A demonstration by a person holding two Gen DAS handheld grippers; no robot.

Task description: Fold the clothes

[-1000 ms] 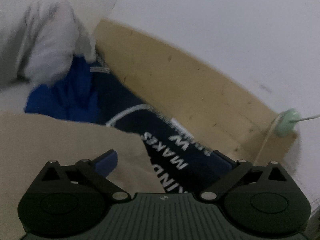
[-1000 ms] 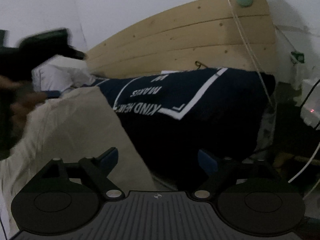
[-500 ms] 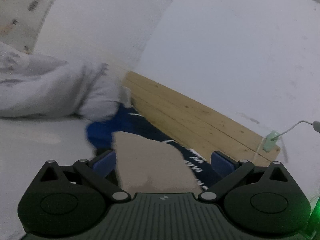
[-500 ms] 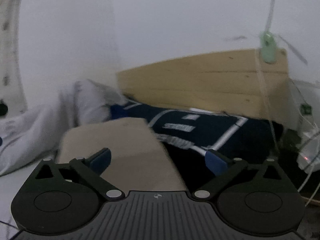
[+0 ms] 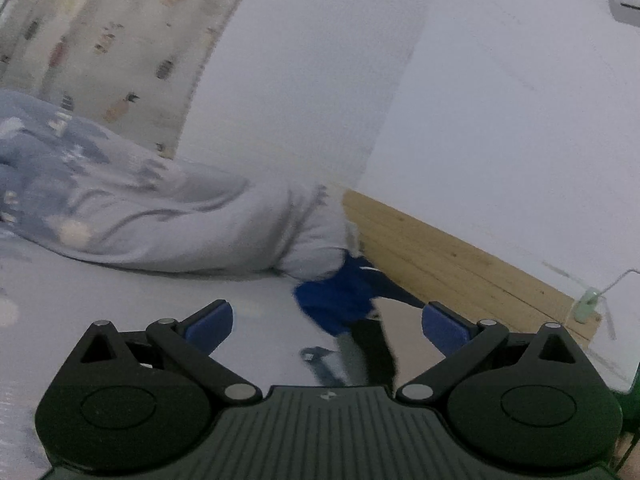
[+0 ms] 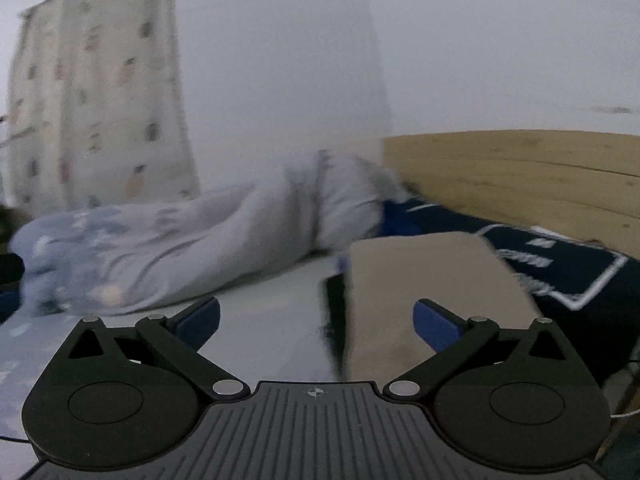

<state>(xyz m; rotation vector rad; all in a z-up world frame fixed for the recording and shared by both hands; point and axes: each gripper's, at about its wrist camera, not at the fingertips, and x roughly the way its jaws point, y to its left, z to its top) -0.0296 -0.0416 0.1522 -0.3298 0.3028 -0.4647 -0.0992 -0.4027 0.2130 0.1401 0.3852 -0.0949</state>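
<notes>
Left tongs and right tongs look alike: black linkage arms; silver pivot screws; blue finger pads; ribbed grey base with small crosshair mark.

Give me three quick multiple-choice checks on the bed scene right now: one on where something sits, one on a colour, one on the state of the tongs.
1. Where is the folded beige garment?
A. on the bed, in front of the navy printed cloth
B. on the floor
C. hanging on the headboard

2. What colour are the tong pads?
A. red
B. blue
C. white

3. How are the right tongs?
A. shut on the garment
B. open, holding nothing
C. shut on the blanket

Answers: 1 A, it rests on the bed before the navy cloth. 2 B, both pads show blue. 3 B, the pads stand wide apart with nothing between them.
</notes>
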